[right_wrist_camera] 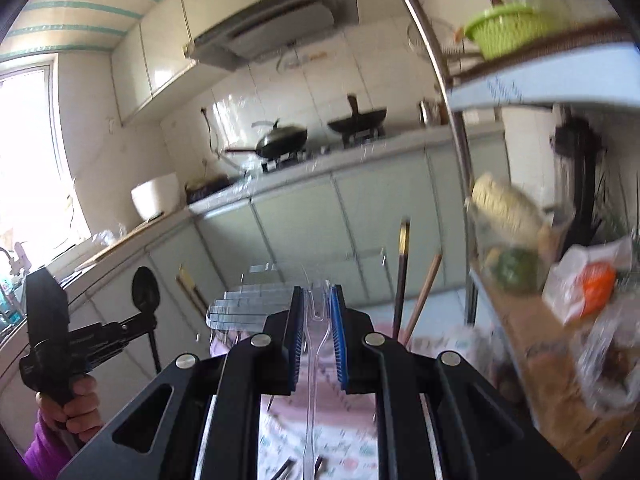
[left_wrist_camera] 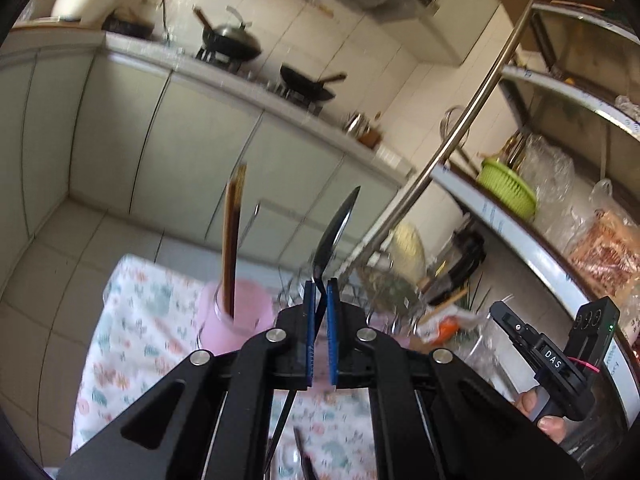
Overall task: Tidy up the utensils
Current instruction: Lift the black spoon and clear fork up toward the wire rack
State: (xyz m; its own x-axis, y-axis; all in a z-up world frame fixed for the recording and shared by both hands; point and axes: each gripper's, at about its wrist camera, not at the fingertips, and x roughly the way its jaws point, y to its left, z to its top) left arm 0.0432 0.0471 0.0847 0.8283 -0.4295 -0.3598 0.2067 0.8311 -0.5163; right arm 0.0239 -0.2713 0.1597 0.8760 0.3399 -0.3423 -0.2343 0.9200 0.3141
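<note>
My left gripper [left_wrist_camera: 320, 284] is shut on a black spoon [left_wrist_camera: 334, 232], bowl up, held above the table. The spoon [right_wrist_camera: 146, 290] and left gripper [right_wrist_camera: 150, 322] also show at the left of the right wrist view. A pink cup [left_wrist_camera: 236, 316] with dark chopsticks [left_wrist_camera: 234, 236] stands just left of the left gripper. My right gripper [right_wrist_camera: 317, 292] is shut on a clear plastic fork [right_wrist_camera: 314, 344]. Past it, a black utensil handle [right_wrist_camera: 401, 276] and a wooden chopstick [right_wrist_camera: 426, 292] stick up. The right gripper [left_wrist_camera: 504, 314] shows at the right of the left wrist view.
A floral tablecloth [left_wrist_camera: 132, 320] covers the table, with loose dark utensils [left_wrist_camera: 304, 456] on it. A metal shelf rack [left_wrist_camera: 460, 128] at the right holds a green basket [left_wrist_camera: 508, 188], bags and jars. Counter cabinets with two woks [left_wrist_camera: 232, 40] stand behind.
</note>
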